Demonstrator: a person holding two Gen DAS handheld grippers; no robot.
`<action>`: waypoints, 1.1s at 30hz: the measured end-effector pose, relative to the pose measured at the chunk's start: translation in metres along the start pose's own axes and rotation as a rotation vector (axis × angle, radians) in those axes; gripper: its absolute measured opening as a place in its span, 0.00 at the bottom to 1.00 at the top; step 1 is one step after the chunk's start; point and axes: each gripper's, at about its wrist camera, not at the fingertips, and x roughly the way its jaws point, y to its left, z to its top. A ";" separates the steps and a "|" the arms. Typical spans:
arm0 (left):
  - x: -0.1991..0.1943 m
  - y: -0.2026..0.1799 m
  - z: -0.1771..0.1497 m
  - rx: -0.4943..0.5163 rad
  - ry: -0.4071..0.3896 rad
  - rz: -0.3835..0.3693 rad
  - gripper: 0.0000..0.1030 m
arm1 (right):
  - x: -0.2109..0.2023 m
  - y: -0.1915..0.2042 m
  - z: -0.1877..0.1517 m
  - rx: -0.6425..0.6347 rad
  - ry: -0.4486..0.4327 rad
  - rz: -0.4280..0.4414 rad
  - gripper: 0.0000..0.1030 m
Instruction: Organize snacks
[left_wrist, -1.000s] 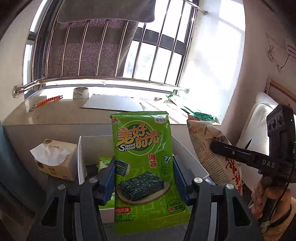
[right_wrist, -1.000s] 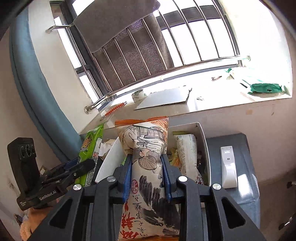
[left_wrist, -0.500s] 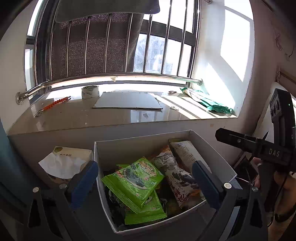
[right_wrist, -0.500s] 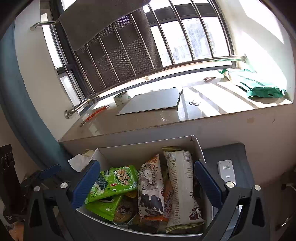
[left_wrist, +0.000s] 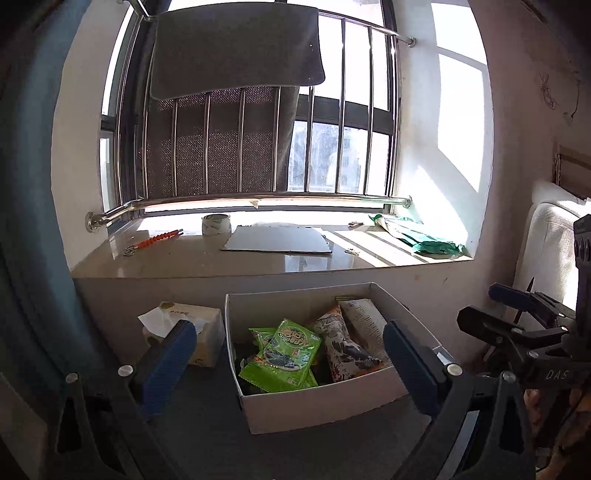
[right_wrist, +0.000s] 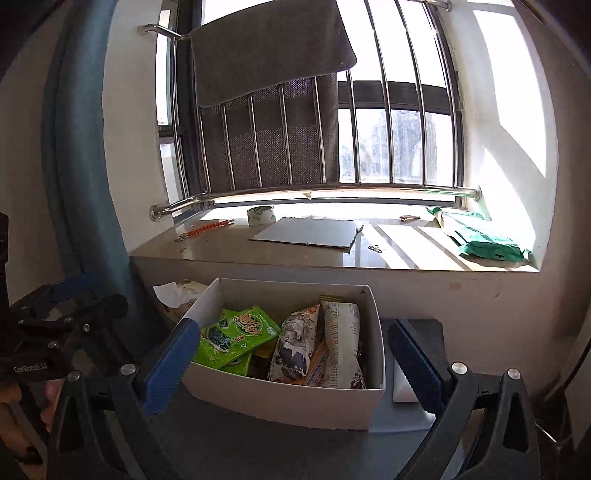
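1. Left gripper (left_wrist: 290, 363) spread wide, blue pads either side of a white box (left_wrist: 325, 404), holding nothing.
2. In the box: green seaweed packets (left_wrist: 284, 356) toward its left wall, patterned snack bags (left_wrist: 343, 347) leaning toward its right wall.
3. Tissue box (left_wrist: 195, 332) just beside the box's left wall.
4. Right gripper (left_wrist: 517, 317) at the right edge, fingers parted.
5. On the windowsill: tape roll (left_wrist: 216, 223), grey board (left_wrist: 277, 244), green bag (left_wrist: 417, 238).

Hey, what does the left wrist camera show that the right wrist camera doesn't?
Only the left wrist view shows the whole tissue box beside the white box, plus a white cushion. Only the right wrist view shows the white remote. Both show the green seaweed packs, and each camera's own tongs stand open and empty.
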 end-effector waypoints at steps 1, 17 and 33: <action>-0.010 -0.003 -0.004 0.000 -0.001 0.003 1.00 | -0.008 -0.001 -0.005 0.016 0.006 0.016 1.00; -0.107 -0.038 -0.080 -0.095 0.061 0.023 1.00 | -0.135 0.025 -0.079 -0.019 -0.012 0.037 1.00; -0.110 -0.041 -0.082 -0.066 0.063 0.038 1.00 | -0.130 0.035 -0.082 -0.034 0.001 0.062 1.00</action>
